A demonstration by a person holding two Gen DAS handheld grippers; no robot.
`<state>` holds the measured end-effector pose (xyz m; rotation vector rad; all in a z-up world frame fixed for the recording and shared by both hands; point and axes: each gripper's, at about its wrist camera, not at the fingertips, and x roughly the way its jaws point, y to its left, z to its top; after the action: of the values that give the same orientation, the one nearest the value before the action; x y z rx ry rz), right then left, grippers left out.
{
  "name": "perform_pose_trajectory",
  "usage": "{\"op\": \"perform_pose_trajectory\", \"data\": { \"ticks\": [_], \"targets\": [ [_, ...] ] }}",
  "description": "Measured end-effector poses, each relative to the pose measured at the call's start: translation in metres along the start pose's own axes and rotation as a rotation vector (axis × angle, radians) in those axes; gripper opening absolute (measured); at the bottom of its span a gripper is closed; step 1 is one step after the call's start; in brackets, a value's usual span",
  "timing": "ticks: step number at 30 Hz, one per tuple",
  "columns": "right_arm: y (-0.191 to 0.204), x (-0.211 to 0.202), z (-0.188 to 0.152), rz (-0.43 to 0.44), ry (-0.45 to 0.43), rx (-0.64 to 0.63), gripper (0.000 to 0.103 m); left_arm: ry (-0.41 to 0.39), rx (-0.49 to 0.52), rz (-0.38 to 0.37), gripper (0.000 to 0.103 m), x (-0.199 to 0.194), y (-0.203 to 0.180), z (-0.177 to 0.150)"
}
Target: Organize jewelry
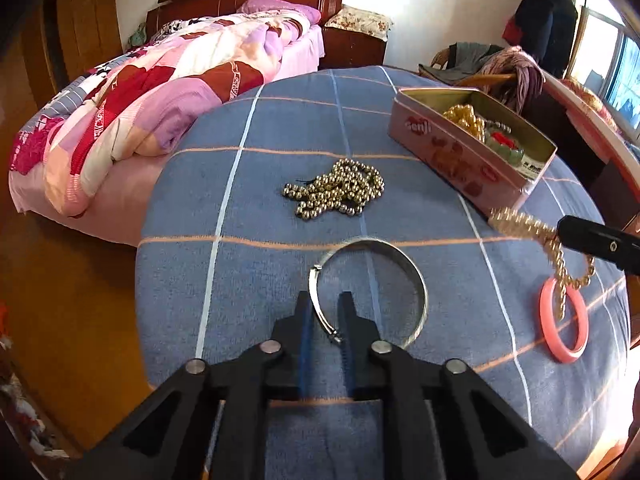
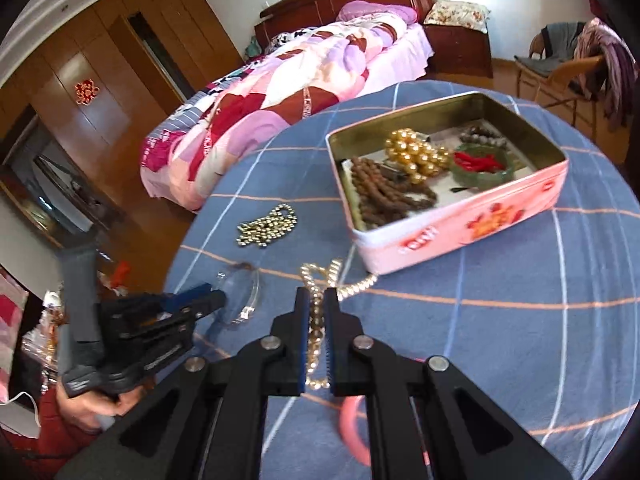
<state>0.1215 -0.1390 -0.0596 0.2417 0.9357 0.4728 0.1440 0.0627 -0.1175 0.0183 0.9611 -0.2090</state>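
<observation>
My left gripper (image 1: 326, 300) straddles the near rim of a silver bangle (image 1: 416, 284) lying on the blue checked table; its jaws stand a little apart around the rim, and whether they pinch it is unclear. It also shows in the right wrist view (image 2: 200, 300). My right gripper (image 2: 316, 296) is shut on a gold chain necklace (image 2: 316, 320), lifted with its ends trailing towards the pink tin (image 2: 480, 224). The chain (image 1: 520, 224) hangs over a pink bangle (image 1: 564, 320). A pile of small gold beads (image 1: 340, 190) lies mid-table.
The open pink tin (image 1: 452, 160) holds gold pearls (image 2: 416, 156), brown beads (image 2: 384, 192) and a green bangle with red pieces (image 2: 480, 168). A bed with a pink quilt (image 1: 160, 92) stands behind the table. A chair with clothes (image 2: 580, 60) is at the back right.
</observation>
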Motion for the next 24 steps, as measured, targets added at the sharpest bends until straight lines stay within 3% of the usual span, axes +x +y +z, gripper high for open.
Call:
{"op": "perform_pose_trajectory", "data": {
  "ticks": [4, 8, 11, 16, 24],
  "targets": [
    [0.0, 0.0, 0.005, 0.052, -0.006, 0.041, 0.009, -0.011, 0.017, 0.001, 0.002, 0.0, -0.003, -0.001],
    [-0.001, -0.01, 0.009, 0.121, -0.032, 0.077, 0.009, -0.025, -0.007, -0.048, 0.002, -0.004, -0.004, 0.0],
    [0.0, -0.016, 0.014, 0.075, -0.06, 0.066, 0.009, -0.059, -0.008, -0.067, 0.002, -0.011, -0.006, 0.004],
    [-0.004, -0.029, 0.02, 0.152, -0.096, 0.115, 0.009, -0.117, -0.002, -0.108, 0.002, -0.027, -0.008, 0.011],
    [0.008, -0.057, 0.043, 0.125, -0.188, 0.057, 0.009, -0.194, -0.002, -0.156, 0.002, -0.052, -0.013, 0.026]
  ]
}}
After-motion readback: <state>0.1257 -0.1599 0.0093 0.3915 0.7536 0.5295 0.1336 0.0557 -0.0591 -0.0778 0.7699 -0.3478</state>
